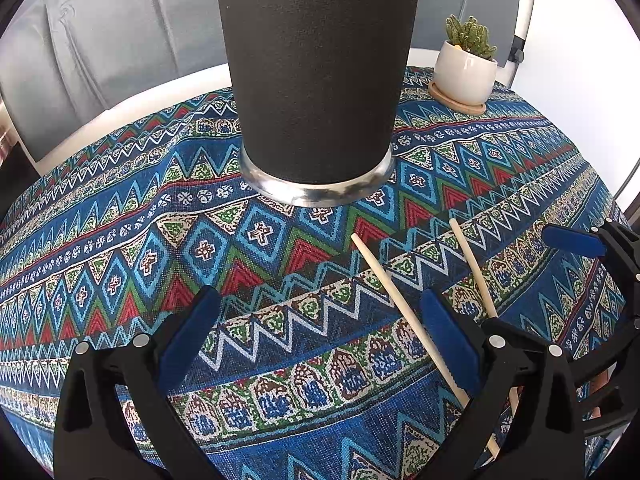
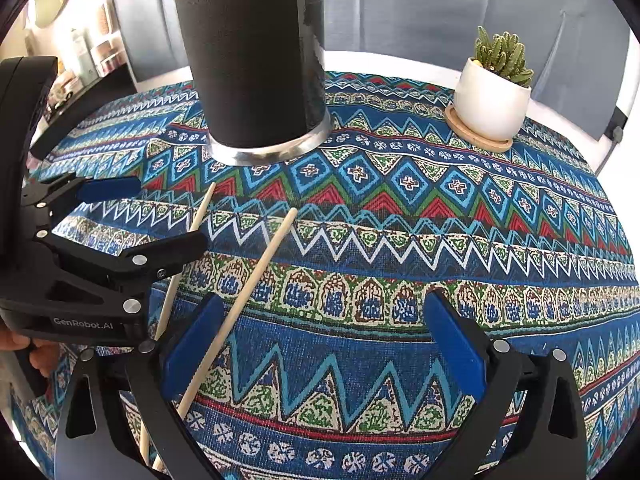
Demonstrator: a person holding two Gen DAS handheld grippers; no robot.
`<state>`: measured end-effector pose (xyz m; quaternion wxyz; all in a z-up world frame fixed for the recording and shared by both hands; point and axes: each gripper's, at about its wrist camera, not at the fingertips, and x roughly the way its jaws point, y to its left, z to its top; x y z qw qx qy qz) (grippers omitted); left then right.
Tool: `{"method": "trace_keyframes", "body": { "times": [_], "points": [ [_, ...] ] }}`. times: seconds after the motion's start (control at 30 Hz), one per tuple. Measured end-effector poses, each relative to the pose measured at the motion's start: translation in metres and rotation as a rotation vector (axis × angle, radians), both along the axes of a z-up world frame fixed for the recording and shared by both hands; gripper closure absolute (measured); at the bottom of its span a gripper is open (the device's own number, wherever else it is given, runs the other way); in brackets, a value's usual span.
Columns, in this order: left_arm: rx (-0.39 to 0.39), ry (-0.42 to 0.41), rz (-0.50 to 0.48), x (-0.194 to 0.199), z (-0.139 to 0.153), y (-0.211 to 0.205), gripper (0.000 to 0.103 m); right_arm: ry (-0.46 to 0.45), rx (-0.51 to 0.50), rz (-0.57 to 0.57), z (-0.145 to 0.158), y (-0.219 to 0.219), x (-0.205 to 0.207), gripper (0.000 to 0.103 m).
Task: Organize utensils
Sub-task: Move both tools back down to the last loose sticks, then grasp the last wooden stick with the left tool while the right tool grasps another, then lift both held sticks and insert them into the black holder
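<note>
2 wooden chopsticks (image 2: 256, 272) lie flat on the patterned tablecloth (image 2: 400, 240), tips angled toward the tall black cup (image 2: 252, 60), which stands upright close by, probably as their holder. Both grippers hover low with jaws spread and empty: the left gripper (image 1: 316, 340) faces the cup, the right gripper (image 2: 324, 344) sits beside the sticks, likely readying a pickup. A potted cactus (image 2: 494, 92) on its saucer stands well apart, grey curtains behind.

Both tongs are matte black plastic with long blue pads lining the inner faces of the fingers. Round silver rivets mark the joints. The left tongs (image 2: 136, 216) carry white lettering, "GenRobot.AI", on the body. The right tongs (image 2: 324, 344) look alike.
</note>
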<state>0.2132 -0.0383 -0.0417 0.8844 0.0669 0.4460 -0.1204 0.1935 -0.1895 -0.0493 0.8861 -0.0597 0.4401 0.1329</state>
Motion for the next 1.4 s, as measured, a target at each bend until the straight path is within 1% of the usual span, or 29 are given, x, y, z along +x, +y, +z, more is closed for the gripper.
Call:
{"method": "trace_keyframes", "body": {
  "times": [0.1, 0.17, 0.2, 0.23, 0.27, 0.3, 0.33, 0.37, 0.4, 0.43, 0.47, 0.53, 0.57, 0.6, 0.63, 0.7, 0.93, 1.07, 1.2, 1.33, 1.4],
  "points": [
    [0.013, -0.006, -0.008, -0.003, 0.001, 0.0, 0.006, -0.004, -0.011, 0.028, 0.0, 0.0, -0.001, 0.01],
    [0.017, -0.008, -0.006, -0.005, 0.001, 0.002, 0.007, -0.013, -0.008, 0.047, 0.002, -0.004, -0.004, 0.02],
    [0.015, -0.01, -0.008, -0.007, 0.001, 0.004, 0.009, -0.022, -0.003, 0.047, 0.003, -0.007, -0.006, 0.032],
    [0.013, -0.012, -0.01, -0.008, 0.002, 0.006, 0.012, -0.032, 0.002, 0.044, 0.005, -0.01, -0.009, 0.049],
    [0.01, -0.014, -0.012, -0.01, 0.002, 0.008, 0.013, -0.043, 0.004, 0.04, 0.006, -0.014, -0.011, 0.059],
    [0.006, -0.016, -0.012, -0.012, 0.003, 0.011, 0.017, -0.05, 0.006, 0.036, 0.008, -0.018, -0.013, 0.084],
    [0.0, -0.019, -0.01, -0.014, 0.003, 0.015, 0.021, -0.054, 0.004, 0.021, 0.008, -0.022, -0.015, 0.094],
    [-0.002, -0.023, -0.012, -0.017, 0.004, 0.018, 0.024, -0.052, 0.011, 0.006, 0.009, -0.027, -0.016, 0.095],
    [-0.001, -0.029, -0.017, -0.019, 0.005, 0.021, 0.031, -0.05, 0.017, 0.005, 0.009, -0.031, -0.017, 0.096],
    [-0.006, -0.033, -0.014, -0.022, 0.006, 0.025, 0.04, -0.052, 0.012, 0.007, 0.009, -0.034, -0.018, 0.097],
    [-0.006, -0.04, -0.008, -0.025, 0.007, 0.03, 0.046, -0.052, 0.011, 0.005, 0.009, -0.038, -0.017, 0.097],
    [-0.012, -0.047, -0.006, -0.029, 0.009, 0.041, 0.07, -0.052, 0.015, -0.018, 0.008, -0.046, -0.019, 0.097],
    [-0.018, -0.048, 0.006, -0.031, 0.009, 0.047, 0.077, -0.052, 0.016, -0.026, 0.008, -0.049, -0.019, 0.097],
    [-0.027, -0.046, 0.02, -0.032, 0.01, 0.054, 0.087, -0.049, 0.024, -0.031, 0.008, -0.053, -0.018, 0.097],
    [-0.04, -0.042, 0.024, -0.034, 0.01, 0.059, 0.091, -0.047, 0.032, -0.038, 0.008, -0.057, -0.018, 0.097],
    [-0.04, -0.042, 0.034, -0.039, 0.011, 0.068, 0.097, -0.047, 0.033, -0.043, 0.008, -0.062, -0.019, 0.098],
    [-0.01, -0.044, 0.06, -0.055, 0.012, 0.086, 0.098, -0.04, 0.03, -0.044, 0.008, -0.079, -0.028, 0.098],
    [-0.024, -0.028, 0.076, -0.065, 0.014, 0.095, 0.098, -0.042, 0.058, -0.063, 0.01, -0.09, -0.037, 0.098],
    [-0.023, -0.029, 0.089, -0.076, 0.015, 0.1, 0.098, -0.062, 0.077, -0.074, 0.018, -0.096, -0.047, 0.098],
    [-0.032, -0.051, 0.087, -0.09, 0.022, 0.1, 0.098, -0.089, 0.081, -0.075, 0.031, -0.097, -0.058, 0.098],
    [-0.037, -0.064, 0.102, -0.096, 0.028, 0.103, 0.098, -0.106, 0.088, -0.078, 0.038, -0.097, -0.064, 0.098]
  ]
}}
